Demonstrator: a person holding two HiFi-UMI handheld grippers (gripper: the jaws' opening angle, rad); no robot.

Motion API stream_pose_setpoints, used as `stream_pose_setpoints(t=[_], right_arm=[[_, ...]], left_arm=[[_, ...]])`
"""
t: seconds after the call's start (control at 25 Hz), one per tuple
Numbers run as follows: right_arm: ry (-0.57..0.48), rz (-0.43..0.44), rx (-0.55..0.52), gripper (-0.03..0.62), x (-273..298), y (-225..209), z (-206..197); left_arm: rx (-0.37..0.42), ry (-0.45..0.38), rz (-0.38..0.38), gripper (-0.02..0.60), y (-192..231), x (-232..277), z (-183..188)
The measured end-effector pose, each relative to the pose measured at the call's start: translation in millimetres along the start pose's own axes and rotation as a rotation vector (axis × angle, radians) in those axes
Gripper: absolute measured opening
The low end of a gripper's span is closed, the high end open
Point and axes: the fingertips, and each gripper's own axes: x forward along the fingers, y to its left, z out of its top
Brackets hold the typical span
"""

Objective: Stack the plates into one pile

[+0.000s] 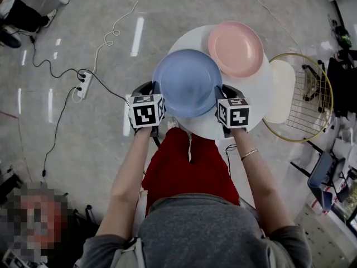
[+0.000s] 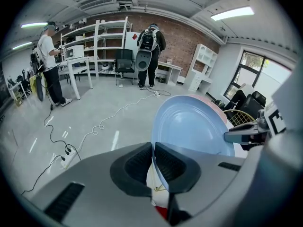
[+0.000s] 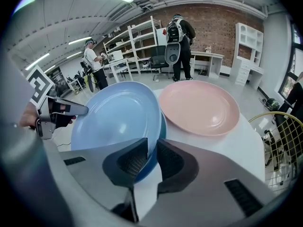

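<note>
Polished grey concrete floor (image 1: 83,32) runs back to a brick wall (image 2: 184,37) lined with white shelving (image 2: 94,37), where two people stand with their backs to the work. That background shows only in the two gripper views. The head view alone takes in the whole round, smooth white tabletop (image 1: 254,91). It also shows the gold wire chair (image 1: 312,99) with a cream cushion (image 1: 281,91) by the tabletop's right edge.

A glossy, shallow blue plate (image 1: 187,82) hangs over the tabletop's near edge, carried by its two opposite rims. A matte pink plate (image 1: 235,48) of the same round, rimmed shape lies flat at the tabletop's far edge. The blue plate's far-right rim comes up to the pink plate's near-left rim, and no view settles whether they touch.

The left gripper (image 1: 155,88) has its ribbed black jaws pinching the blue plate's left rim. The left gripper view shows the thin edge standing between the pads (image 2: 142,162). The right gripper (image 1: 218,94) has its jaws closed on the opposite rim, seen edge-on in the right gripper view with the pink plate just behind.

A square-marked cube (image 1: 146,110) rides on the left gripper. A white cable (image 1: 117,29) and a power strip (image 1: 83,85) lie on the floor to the left.
</note>
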Motion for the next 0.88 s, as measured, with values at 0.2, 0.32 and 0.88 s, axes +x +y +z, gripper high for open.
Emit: stream_pose_setpoints(t=[0.2, 0.32, 0.88], right_arm=[[0.011, -0.026, -0.009, 0.077, 5, -4, -3], [0.02, -0.031, -0.013, 0.077, 5, -5, -6], [-0.004, -0.067, -0.013, 0.077, 5, -6, -7]], left_arm=[[0.029, 0.013, -0.001, 0.034, -1, 8, -1], [0.052, 0.023, 0.011, 0.035, -3, 10, -2], [0.092, 0.03, 0.027, 0.044, -2, 17, -11]])
